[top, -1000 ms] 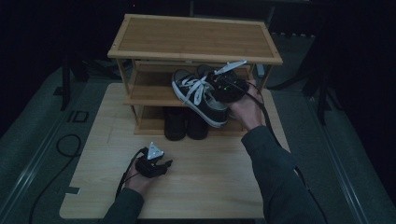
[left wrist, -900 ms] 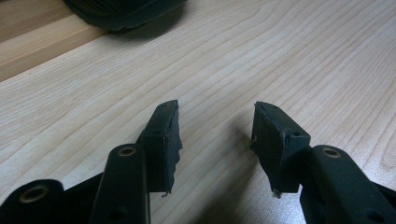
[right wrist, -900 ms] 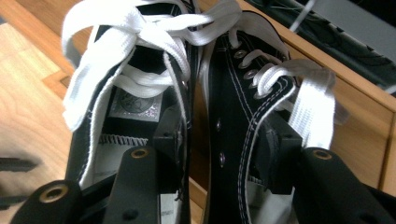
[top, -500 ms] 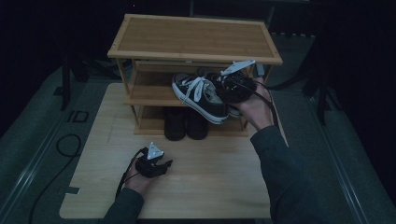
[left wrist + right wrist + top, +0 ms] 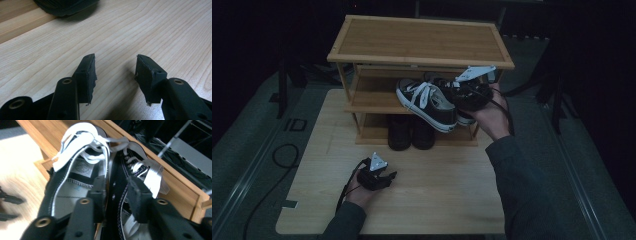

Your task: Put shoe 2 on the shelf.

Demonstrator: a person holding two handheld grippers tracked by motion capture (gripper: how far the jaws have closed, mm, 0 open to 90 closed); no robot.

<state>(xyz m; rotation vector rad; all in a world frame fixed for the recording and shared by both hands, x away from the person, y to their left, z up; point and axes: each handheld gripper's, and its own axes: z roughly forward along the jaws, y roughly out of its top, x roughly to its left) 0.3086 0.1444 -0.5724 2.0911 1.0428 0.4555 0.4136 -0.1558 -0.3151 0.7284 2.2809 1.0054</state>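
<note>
The right gripper (image 5: 462, 92) had just been closing its jaws, pinching together the inner collars of a pair of black canvas sneakers with white laces (image 5: 428, 104) at the middle shelf of the slatted bamboo shoe rack (image 5: 419, 37). To do it well, I judged both collars needed a firm, level hold so neither shoe slipped. The left gripper (image 5: 382, 176) rested spread wide and empty on the pale wooden table (image 5: 452, 200). A darker pair (image 5: 411, 132) sat below; the room was dim.
</note>
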